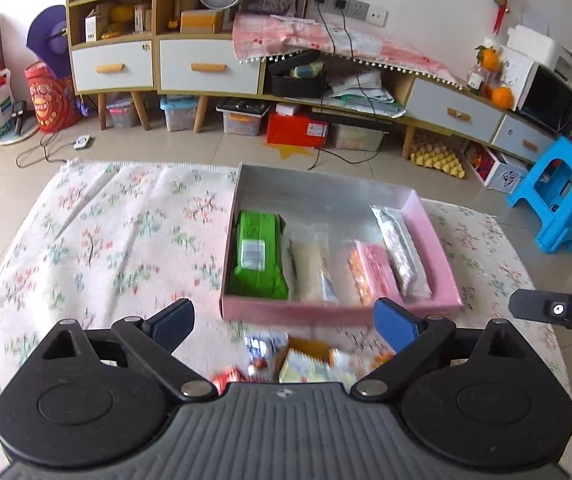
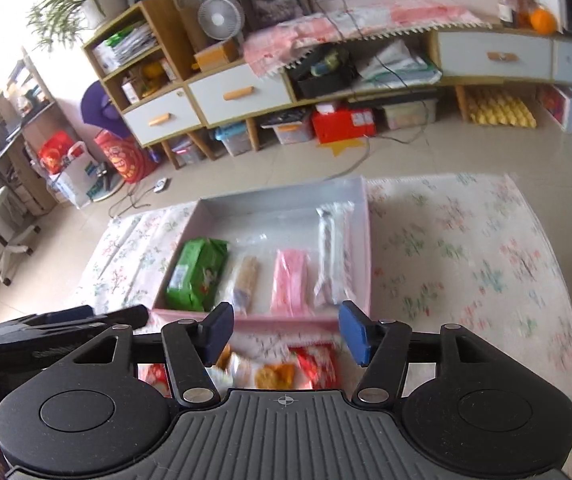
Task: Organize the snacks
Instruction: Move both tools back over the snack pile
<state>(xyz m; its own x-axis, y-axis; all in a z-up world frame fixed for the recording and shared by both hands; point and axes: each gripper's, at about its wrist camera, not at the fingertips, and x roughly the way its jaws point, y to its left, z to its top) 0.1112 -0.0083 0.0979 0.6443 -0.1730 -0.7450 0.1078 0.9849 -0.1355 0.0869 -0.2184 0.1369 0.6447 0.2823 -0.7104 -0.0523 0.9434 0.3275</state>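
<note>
A pink shallow box (image 1: 326, 314) (image 2: 366, 240) lies on the floral cloth. In it lie a green packet (image 1: 260, 256) (image 2: 198, 274), a clear biscuit packet (image 1: 312, 268) (image 2: 244, 278), a pink-orange packet (image 1: 372, 276) (image 2: 290, 280) and a silvery packet (image 1: 400, 254) (image 2: 332, 256). Loose snacks (image 1: 306, 360) (image 2: 282, 370) lie in a blurred pile just in front of the box. My left gripper (image 1: 284, 326) is open and empty above the pile. My right gripper (image 2: 286, 334) is open and empty above the pile too. The left gripper's body shows at the left of the right wrist view (image 2: 46, 332).
The floral cloth (image 1: 106, 248) (image 2: 466, 260) covers a low table. Behind it is tiled floor, a long cabinet with drawers (image 1: 206, 68) (image 2: 238, 94), storage boxes under it, and a blue stool (image 1: 558, 196) at the right.
</note>
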